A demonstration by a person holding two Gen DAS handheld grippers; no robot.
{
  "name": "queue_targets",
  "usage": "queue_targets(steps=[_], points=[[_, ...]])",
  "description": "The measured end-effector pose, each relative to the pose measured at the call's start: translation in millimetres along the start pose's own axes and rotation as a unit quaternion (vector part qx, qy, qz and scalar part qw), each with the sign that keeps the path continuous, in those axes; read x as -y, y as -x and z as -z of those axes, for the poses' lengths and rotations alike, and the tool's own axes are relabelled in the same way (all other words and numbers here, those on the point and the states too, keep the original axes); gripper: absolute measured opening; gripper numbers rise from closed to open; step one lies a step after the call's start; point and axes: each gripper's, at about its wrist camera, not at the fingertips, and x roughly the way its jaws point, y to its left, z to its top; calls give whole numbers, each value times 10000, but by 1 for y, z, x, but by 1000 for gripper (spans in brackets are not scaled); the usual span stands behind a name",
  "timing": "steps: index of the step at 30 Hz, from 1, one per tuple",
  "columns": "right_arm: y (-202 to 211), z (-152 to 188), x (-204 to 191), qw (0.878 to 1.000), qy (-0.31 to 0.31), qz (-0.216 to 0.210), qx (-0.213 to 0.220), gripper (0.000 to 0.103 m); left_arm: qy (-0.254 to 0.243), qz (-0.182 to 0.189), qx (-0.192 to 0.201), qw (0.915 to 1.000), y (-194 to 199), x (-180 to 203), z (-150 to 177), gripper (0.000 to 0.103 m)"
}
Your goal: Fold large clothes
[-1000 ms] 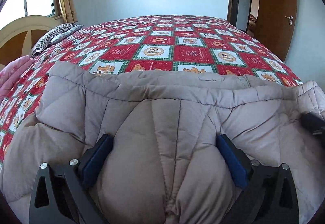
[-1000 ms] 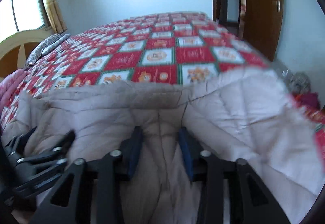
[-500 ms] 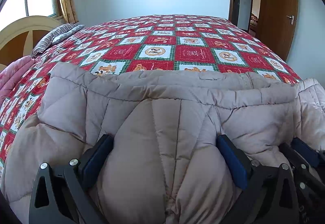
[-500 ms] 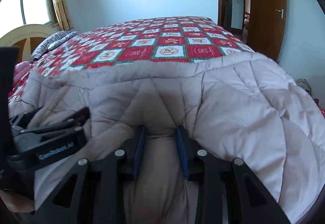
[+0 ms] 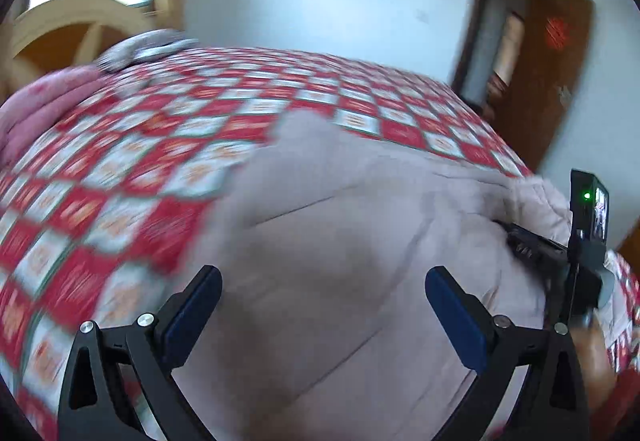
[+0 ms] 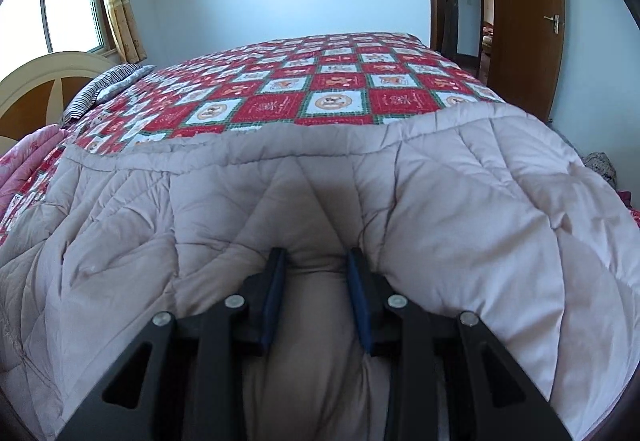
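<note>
Padding bunches up between the right tongs (image 6: 316, 273), which are clenched on a thick pleat at the near edge of the coat (image 6: 460, 209), a beige quilted one spread across the near half of the bed (image 6: 340, 81). Its far hem lies in a fairly straight line on the red patchwork cover, and the left part sags toward the pink bedding (image 6: 28, 157) at the left side.

From the left camera the picture is smeared by movement. The left tongs (image 5: 320, 301) stand wide apart over the coat (image 5: 340, 241); their pads look clear of the cloth, so I take them as released. Off to their right the right tongs (image 5: 536, 245) show as a dark shape resting on the fabric.

My reading is that one fold has just been laid, with the right side pinning it while the left goes for a new hold. The next move calls for the left tongs to find a firm bite on the left edge or sleeve, deep enough that the puffy filling does not slip out, and then to carry it across without dragging the pinned part.
</note>
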Motion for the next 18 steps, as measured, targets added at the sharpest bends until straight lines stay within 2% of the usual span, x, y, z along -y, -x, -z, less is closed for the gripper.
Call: queue_targets(steps=[2,3,4,6,10,12,15,16,18], points=[[10,-2,-4,9997,101,197,-29,35,400,-47,68,9992,19,-31,16,102],[23,-2,-8,9994,152,309,105,35,618,-54,134,9980,29,-47,27,102],[41,-1,-12,9990,154,239,347,35,739,-92,209,9970,35,-56,35,102],[67,2,-21,9983,217,-124,524,35,843,-75,311,9959,43,-64,48,102],[102,19,-43,9948,160,-893,459,27,1006,599,165,9930,38,-52,67,102],[95,27,-54,9945,136,-971,364,27,1160,795,118,9900,25,-45,72,102],[52,45,-58,9959,21,-902,-70,27,1609,1001,-131,9818,1,-45,74,102],[39,53,-54,9952,-131,-964,-74,26,1854,1154,-184,9757,-9,-46,73,102],[36,56,-53,9954,-157,-946,-46,23,2046,1239,-113,9709,-17,-45,66,102]])
